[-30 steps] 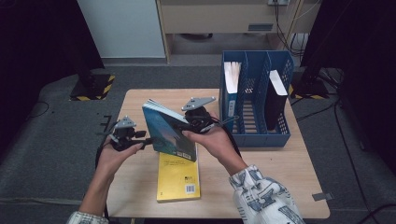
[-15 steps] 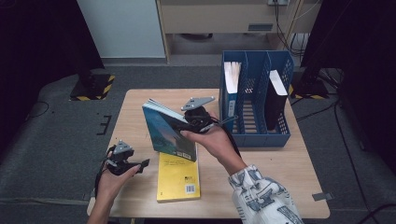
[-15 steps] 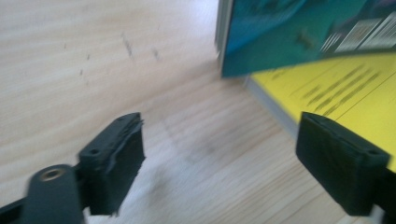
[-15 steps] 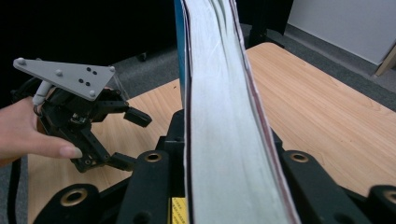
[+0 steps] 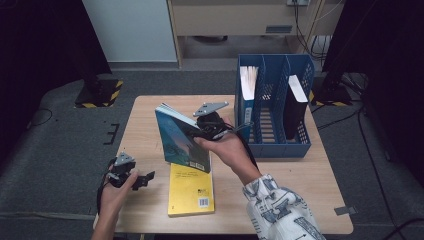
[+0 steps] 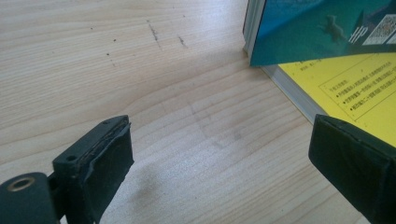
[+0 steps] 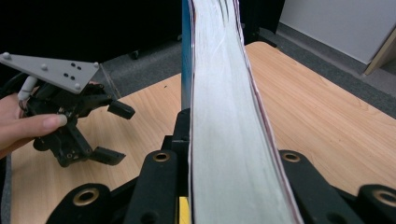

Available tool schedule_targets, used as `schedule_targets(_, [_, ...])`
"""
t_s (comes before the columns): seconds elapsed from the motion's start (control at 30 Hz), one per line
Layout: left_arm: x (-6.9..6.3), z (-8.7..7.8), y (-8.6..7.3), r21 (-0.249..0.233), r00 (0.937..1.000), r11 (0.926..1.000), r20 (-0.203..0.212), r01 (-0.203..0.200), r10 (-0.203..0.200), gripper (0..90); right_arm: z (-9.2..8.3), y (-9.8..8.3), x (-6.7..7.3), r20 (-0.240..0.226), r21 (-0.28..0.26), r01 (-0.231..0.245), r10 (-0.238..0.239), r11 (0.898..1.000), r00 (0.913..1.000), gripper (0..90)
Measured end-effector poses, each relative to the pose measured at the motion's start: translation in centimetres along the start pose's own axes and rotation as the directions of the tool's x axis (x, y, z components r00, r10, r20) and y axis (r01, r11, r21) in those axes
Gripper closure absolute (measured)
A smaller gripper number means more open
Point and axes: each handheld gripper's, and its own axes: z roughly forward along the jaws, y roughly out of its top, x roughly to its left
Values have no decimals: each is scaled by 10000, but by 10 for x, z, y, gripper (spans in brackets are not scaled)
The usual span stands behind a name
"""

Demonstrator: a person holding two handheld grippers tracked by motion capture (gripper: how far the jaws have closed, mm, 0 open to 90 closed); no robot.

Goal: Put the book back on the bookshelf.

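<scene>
Black-jawed right gripper (image 5: 197,132), clamped firmly on the teal-covered paperback book (image 5: 180,142) and holding it upright, slightly tilted, clear above the pale wooden table (image 5: 300,200). Along that gripper's own line (image 7: 219,140), squeezed from both sides: the book's white page block (image 7: 224,93), fanned a little toward the top.

Judged to be the step in hand: carrying this book to the blue plastic file rack (image 5: 280,150) at the table's far right and standing it in a compartment. To do it well:
- Keep the squeeze steady; likely floppy, and may sag or slide where the pages fan.
- Turn the wrist until the book lines up with the dividers.
- Aim for the middle compartment, apparently free between the white-paged volume (image 5: 248,82) and the black-covered volume (image 5: 295,107).
- Lower slowly and let go only once the bottom edge rests on the rack floor.

Left gripper (image 5: 145,177), low by the table's near left edge: jaws wide apart, just been opening, with bare wood and nothing else between them (image 6: 219,158). Best kept out of the swing path, or readied for the flat yellow paperback book (image 5: 191,192) lying just below the raised one.

Look of the held book: glossy teal cover (image 6: 322,28) with an underwater picture and a square code printed near one corner; thick, soft-backed, clean-edged.
</scene>
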Motion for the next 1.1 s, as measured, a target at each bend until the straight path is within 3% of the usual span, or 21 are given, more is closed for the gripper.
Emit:
schedule_targets(0.3, [2, 0, -1, -12, 10000, 9999, -3, 100, -100, 67, -1, -1, 0, 10, -75, 35, -35, 10000, 10000, 736])
schedule_targets(0.77, [9, 7, -6, 233, 9996, 9994, 18, 266, -267, 65, -2, 10, -6, -93, -26, -1261, 1261, 9920, 9920, 741])
schedule_targets(1.1, [11, 18, -7, 545, 9993, 9980, -162, 332, -323, 50, -17, 8, -14, -131, -205, -1785, 1783, 9837, 9839, 740])
